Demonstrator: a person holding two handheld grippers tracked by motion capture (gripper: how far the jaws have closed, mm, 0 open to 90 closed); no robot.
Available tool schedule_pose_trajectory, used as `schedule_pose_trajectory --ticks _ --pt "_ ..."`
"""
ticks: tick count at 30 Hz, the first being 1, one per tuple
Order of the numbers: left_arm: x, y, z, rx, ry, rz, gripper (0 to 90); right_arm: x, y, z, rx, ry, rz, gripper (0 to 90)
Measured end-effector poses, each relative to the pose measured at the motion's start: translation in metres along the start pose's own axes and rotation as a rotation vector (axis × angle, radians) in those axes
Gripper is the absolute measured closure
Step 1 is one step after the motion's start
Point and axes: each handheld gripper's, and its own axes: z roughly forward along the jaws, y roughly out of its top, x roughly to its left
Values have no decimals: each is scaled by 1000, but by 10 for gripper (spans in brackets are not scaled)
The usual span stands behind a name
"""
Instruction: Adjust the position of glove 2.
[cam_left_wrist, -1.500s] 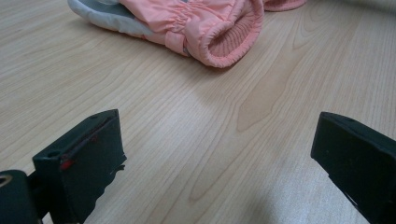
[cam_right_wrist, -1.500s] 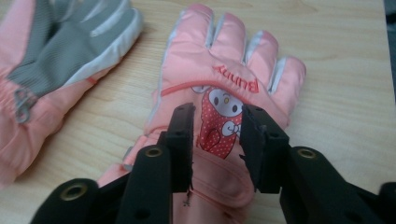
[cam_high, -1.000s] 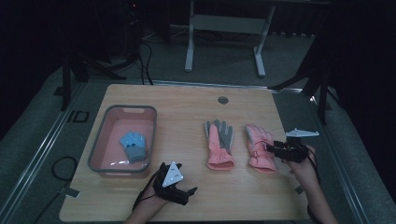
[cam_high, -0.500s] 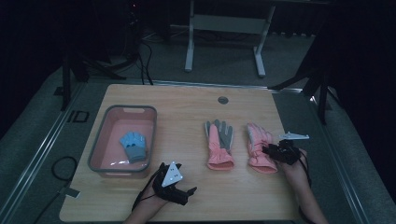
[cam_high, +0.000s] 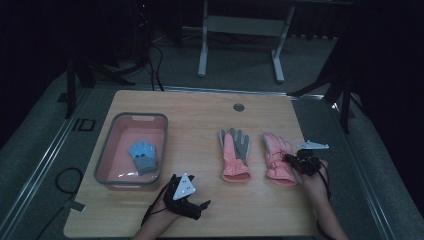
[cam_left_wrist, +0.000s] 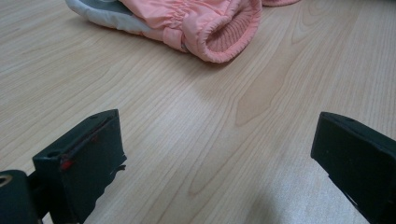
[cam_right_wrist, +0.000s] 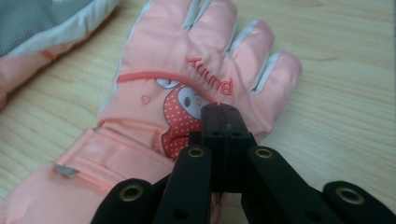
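Two pink gloves lie side by side on the wooden table (cam_high: 200, 120). The left one (cam_high: 234, 155) shows its grey palm, and its cuff (cam_left_wrist: 210, 28) lies ahead of my left gripper. The right one (cam_high: 277, 160) lies back up, showing a cartoon print (cam_right_wrist: 180, 112). My right gripper (cam_high: 291, 161) has just been closing. Its jaws now stand pressed together (cam_right_wrist: 223, 109) and pinch this glove's back at the print. My left gripper (cam_high: 202, 207) rests near the front edge. It stands open (cam_left_wrist: 215, 154) over bare wood.
At the table's left stands a pink basin with a grey rim (cam_high: 105, 155), and a small blue glove (cam_high: 143, 156) lies inside it. A round grommet (cam_high: 238, 107) sits near the far edge. Bare wood lies between the basin and the gloves.
My right gripper has edged left onto the right pink glove and its jaws have closed. The left gripper and both gloves have kept their places.
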Motion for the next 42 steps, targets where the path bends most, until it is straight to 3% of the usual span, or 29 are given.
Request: schedule_pose_trajectory --ticks 8,12,16,19,20,21,23,25,27,29,31,35,42 --pt "1 0 0 1 0 0 26 3 16 -25 -89 35 28 900" --pt "1 0 1 2 1 0 26 7 24 -35 -127 23 23 900" --pt "0 0 0 3 1 6 26 0 22 -27 -87 28 48 900" --pt "0 -1 0 2 0 3 26 -7 15 -17 -31 77 96 885" --pt "1 -1 0 2 0 1 26 -9 11 -13 -16 100 116 708" --pt "1 -1 0 2 0 2 26 -10 8 -11 -19 117 132 653" --pt "1 -1 1 3 -1 2 26 -11 4 -8 -15 152 157 553" --pt "0 -1 1 6 -1 4 26 -9 2 -5 -8 153 158 514" --pt "0 -1 1 6 0 6 26 -3 1 1 32 103 114 473" --pt "0 -1 1 7 0 9 26 0 0 7 54 83 95 500" --pt "0 -1 1 8 1 8 26 1 -2 10 50 80 78 626" --pt "0 -1 1 10 0 8 26 2 -3 7 29 96 99 843" --pt "0 -1 1 6 1 7 26 -1 12 -15 -24 74 91 883"
